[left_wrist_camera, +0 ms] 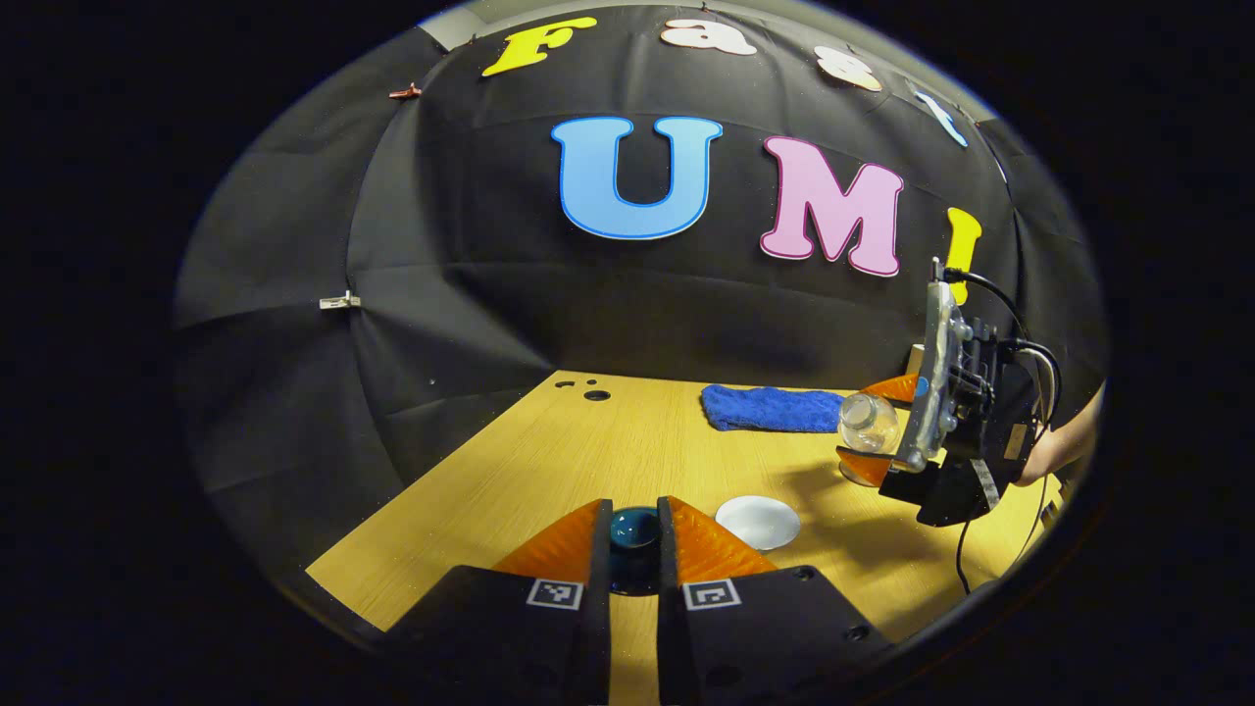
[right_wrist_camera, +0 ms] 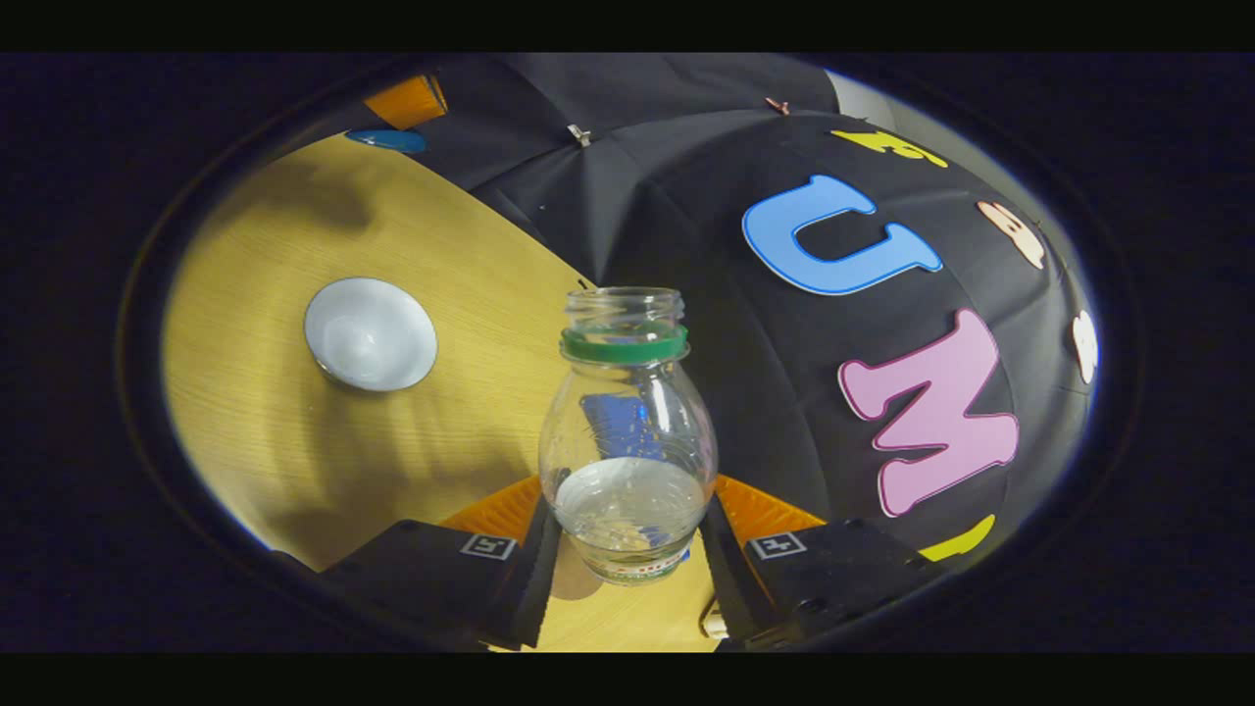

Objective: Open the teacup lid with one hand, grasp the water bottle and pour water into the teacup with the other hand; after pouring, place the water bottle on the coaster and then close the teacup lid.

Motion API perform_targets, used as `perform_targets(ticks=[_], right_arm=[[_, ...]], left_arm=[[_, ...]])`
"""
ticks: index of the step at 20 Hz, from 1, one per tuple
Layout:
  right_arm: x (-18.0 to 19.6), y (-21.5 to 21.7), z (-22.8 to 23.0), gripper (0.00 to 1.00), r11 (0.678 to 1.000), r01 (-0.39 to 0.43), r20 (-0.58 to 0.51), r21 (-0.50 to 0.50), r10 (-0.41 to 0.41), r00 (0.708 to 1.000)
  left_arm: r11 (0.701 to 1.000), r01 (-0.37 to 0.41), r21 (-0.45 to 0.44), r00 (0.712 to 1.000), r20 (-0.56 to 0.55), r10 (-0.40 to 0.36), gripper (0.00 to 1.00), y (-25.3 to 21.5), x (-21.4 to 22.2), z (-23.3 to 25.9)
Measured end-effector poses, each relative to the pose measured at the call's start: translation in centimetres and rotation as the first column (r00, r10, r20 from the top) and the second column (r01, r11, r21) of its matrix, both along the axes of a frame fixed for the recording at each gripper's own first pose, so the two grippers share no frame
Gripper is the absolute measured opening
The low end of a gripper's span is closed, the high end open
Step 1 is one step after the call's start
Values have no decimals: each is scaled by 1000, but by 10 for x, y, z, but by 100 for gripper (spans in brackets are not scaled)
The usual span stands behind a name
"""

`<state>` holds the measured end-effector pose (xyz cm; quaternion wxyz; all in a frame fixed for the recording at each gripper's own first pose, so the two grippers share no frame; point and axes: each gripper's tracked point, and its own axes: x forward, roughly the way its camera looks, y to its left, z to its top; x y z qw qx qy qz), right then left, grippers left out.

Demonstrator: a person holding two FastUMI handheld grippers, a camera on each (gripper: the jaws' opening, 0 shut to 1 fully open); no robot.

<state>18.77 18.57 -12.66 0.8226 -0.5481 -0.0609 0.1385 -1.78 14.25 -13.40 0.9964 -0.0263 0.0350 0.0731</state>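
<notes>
Right gripper (right_wrist_camera: 627,534) clamps water bottle (right_wrist_camera: 627,441), centre frame; left gripper (left_wrist_camera: 634,544) pinches lid (left_wrist_camera: 634,529). Tip slowly.

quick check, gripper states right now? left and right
Left gripper: closed on the teacup lid.
Right gripper: closed on the water bottle, held tilted above the table.
</notes>
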Motion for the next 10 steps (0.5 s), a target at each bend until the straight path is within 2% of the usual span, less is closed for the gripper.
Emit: perform_targets(ticks=[4,8,9,10], right_arm=[[11,2,1,71,998,-11,30,-59,12,999],[15,16,-2,71,982,-81,60,-172,93,994],[16,23,-7,75,977,-100,59,-190,113,992],[15,27,-11,71,971,-119,57,-208,133,989]], left_arm=[[1000,5,8,1000,-2,-4,23,3,4,-2],[1000,6,15,1000,-4,-6,23,5,8,-5],[1000,4,12,1000,-3,-4,23,5,8,-5],[1000,2,7,1000,-2,-2,23,6,8,-5]])
